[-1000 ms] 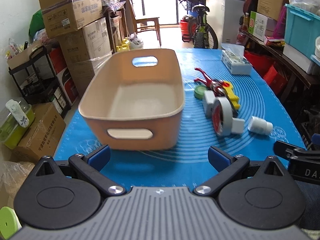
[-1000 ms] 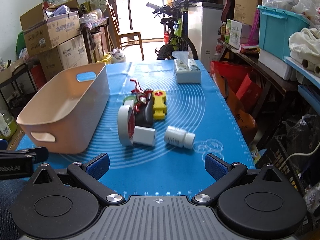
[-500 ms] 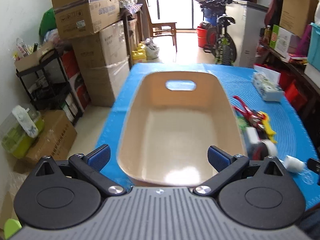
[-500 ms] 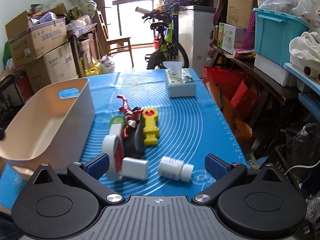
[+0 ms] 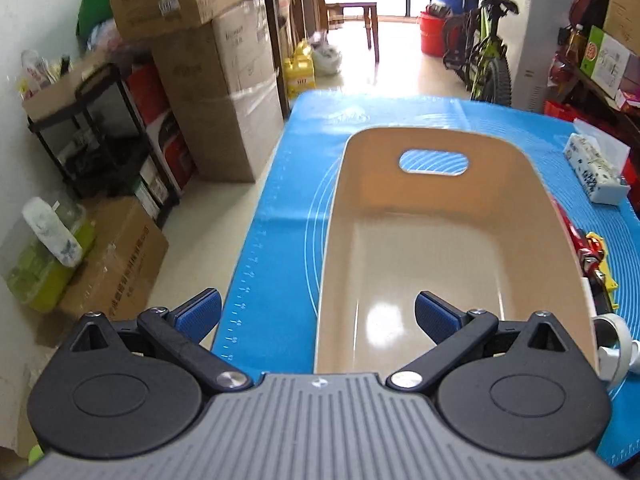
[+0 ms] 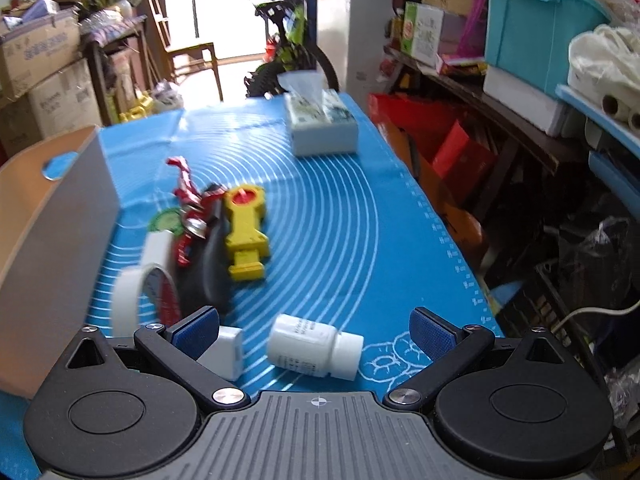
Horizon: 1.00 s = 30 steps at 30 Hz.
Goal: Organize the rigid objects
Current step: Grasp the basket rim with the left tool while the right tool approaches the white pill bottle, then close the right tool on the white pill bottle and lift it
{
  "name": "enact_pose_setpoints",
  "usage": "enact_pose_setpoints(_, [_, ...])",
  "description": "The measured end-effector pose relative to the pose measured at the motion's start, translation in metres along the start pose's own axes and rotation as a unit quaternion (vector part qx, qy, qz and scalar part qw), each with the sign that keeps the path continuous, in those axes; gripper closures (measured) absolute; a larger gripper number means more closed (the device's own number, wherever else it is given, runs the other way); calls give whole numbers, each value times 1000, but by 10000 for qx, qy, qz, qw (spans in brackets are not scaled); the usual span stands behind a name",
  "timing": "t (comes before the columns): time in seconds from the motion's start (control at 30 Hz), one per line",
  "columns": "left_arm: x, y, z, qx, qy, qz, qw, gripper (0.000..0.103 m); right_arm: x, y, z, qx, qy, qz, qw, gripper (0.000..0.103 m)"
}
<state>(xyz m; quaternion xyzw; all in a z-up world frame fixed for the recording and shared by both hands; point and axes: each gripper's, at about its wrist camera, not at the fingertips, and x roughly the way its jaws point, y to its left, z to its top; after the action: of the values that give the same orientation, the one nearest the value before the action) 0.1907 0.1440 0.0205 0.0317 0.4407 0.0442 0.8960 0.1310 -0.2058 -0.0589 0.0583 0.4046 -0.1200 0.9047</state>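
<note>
Beige bin point(image 5: 452, 240) sits on the blue mat point(image 5: 280, 200) that covers the tabletop, its inside bare, with a handle cutout in the far wall. The left gripper point(image 5: 318, 314) hangs over the bin's near left rim, jaws spread wide and holding nothing; one blue pad is over the mat, the other over the bin floor.

To the right of the bin lies a loose cluster of items. A tissue box point(image 6: 322, 124) stands at the far end of the mat, well apart from the rest. Nearer are a roll of white tape point(image 6: 132, 296) standing on edge just beside the bin wall, a yellow toy point(image 6: 246, 236), red pliers point(image 6: 186, 196), and a green lid point(image 6: 164, 220). A white pill bottle point(image 6: 312, 346) lies on its side and a small white box point(image 6: 226, 354) rests near it. The right gripper point(image 6: 314, 328) hovers above these two, jaws wide apart and empty.
</note>
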Motion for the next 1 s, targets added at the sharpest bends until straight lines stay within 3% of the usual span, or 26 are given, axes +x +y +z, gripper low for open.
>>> enact_pose_setpoints(0.17, [25, 1, -3, 10, 209, -184, 9996, 2, 22, -8, -3, 214, 323, -104, 9992, 3])
enact_pose_setpoints(0.27, [36, 2, -5, 46, 363, -281, 9989, 23, 29, -9, -4, 239, 436, -203, 9986, 3])
enact_pose_setpoints(0.43, [44, 5, -6, -21, 553, -385, 9977, 31, 36, -7, -4, 286, 516, -289, 9978, 3])
enact_pose_setpoints(0.67, [56, 10, -6, -163, 866, -449, 9951, 84, 44, 3, -4, 336, 649, -413, 9965, 6])
enact_pose_setpoints(0.73, [59, 12, -6, -231, 944, -441, 9943, 85, 46, 5, -4, 347, 687, -461, 9960, 9])
enact_pose_setpoints(0.77, [59, 12, -6, -225, 964, -402, 9943, 95, 47, 6, -4, 375, 710, -472, 9957, 11])
enact_pose_setpoints(1.0, [57, 17, -5, -356, 959, -523, 9934, 98, 52, 8, -3, 496, 784, -403, 9949, 33])
